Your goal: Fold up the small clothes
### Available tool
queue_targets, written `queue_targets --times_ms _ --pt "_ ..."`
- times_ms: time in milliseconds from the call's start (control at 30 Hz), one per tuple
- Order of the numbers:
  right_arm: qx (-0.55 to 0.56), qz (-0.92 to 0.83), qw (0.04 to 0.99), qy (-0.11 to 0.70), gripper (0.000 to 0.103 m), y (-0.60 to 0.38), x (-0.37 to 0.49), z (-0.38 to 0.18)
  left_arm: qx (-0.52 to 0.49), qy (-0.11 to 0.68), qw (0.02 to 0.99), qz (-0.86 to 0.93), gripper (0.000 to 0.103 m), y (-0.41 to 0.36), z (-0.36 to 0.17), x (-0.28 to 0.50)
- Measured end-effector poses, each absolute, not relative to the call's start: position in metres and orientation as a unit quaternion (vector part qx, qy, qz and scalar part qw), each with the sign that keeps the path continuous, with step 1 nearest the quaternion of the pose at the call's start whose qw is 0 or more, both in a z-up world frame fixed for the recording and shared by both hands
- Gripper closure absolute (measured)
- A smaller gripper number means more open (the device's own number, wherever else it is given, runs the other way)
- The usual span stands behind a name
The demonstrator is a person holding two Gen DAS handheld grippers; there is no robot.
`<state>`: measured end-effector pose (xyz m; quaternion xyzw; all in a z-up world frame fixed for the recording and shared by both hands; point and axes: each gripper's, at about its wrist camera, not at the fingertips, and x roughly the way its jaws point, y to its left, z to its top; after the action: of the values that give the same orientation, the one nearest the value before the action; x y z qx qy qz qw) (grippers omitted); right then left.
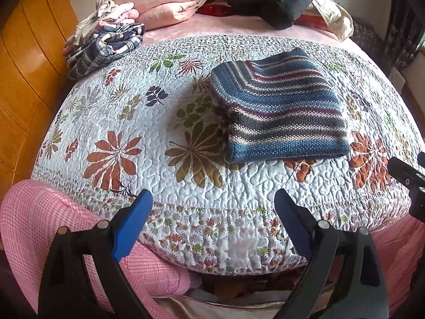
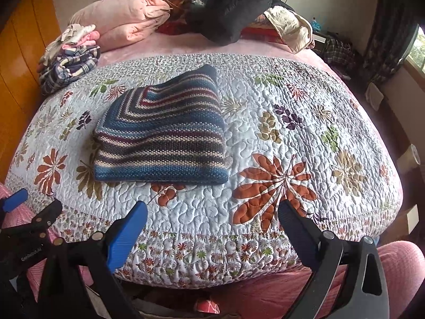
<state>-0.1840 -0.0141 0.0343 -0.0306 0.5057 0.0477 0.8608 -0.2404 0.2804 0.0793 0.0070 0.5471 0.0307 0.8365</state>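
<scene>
Now, over on the left, a plaid pile (image 1: 105,49) of clothes waits at the edge of the bed. The left gripper (image 1: 212,223) hangs wide open with nothing in it. Next comes the striped knit (image 1: 279,106), lying folded and flat in the middle of the flowery quilt (image 1: 127,122). The right gripper (image 2: 212,231) is wide open too, and empty. I think the knit looks done, so reach gently for the next small thing and grab it by its edge.
</scene>
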Motion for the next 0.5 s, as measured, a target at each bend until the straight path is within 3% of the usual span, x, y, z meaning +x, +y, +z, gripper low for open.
queue_targets --times_ms 500 --pt "-0.029 0.043 0.857 0.513 0.004 -0.015 -0.1831 0.0316 0.005 0.546 0.837 0.031 0.011 0.2809 0.0799 -0.2405"
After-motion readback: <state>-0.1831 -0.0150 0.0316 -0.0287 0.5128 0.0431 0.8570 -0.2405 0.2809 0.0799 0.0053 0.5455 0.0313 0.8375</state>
